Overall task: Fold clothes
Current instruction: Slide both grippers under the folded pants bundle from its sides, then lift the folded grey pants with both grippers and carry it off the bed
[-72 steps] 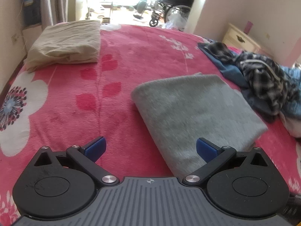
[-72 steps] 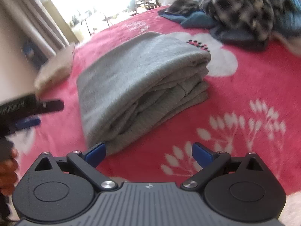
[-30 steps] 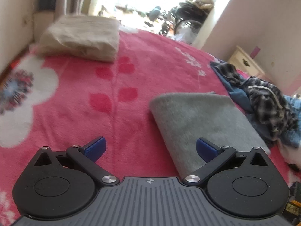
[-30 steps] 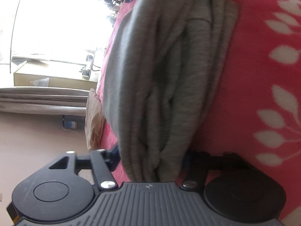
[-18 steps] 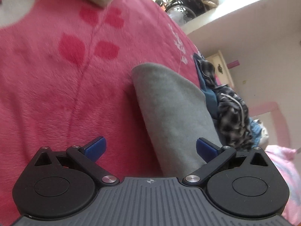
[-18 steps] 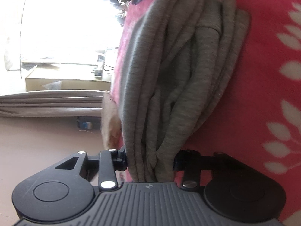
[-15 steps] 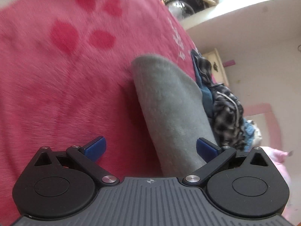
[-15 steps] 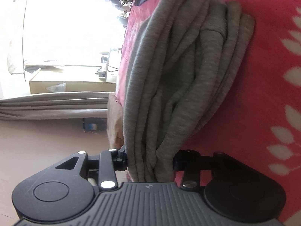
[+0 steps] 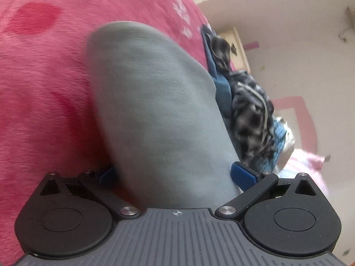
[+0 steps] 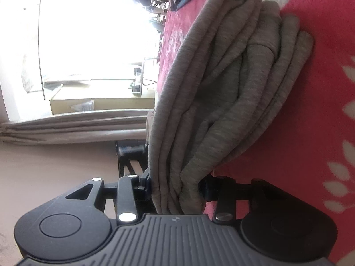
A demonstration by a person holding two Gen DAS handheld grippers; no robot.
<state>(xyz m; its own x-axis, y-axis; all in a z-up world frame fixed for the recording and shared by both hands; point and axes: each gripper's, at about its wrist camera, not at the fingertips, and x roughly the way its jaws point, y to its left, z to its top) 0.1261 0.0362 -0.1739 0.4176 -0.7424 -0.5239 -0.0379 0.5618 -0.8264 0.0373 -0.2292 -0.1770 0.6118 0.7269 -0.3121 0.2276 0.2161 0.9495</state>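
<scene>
A folded grey garment (image 9: 155, 99) lies on the pink flowered bed cover (image 9: 44, 66). My left gripper (image 9: 175, 175) is open, and the garment's near end fills the space between its blue pads (image 9: 241, 175); the left pad is partly hidden by the cloth. The right wrist view is rolled onto its side. There my right gripper (image 10: 175, 190) is shut on the layered open edge of the same grey garment (image 10: 221, 88), several folds bunched between its jaws.
A heap of unfolded clothes (image 9: 250, 110), checked and blue, lies beyond the grey garment near a cream nightstand (image 9: 235, 44). A curtain (image 10: 77, 128) and a bright window (image 10: 88, 33) lie past the bed cover (image 10: 321, 133).
My left gripper has dropped, tilted and pushed forward until the grey garment's end sits between its jaws. The right gripper's jaws have closed on the folded edge and kept their hold.
</scene>
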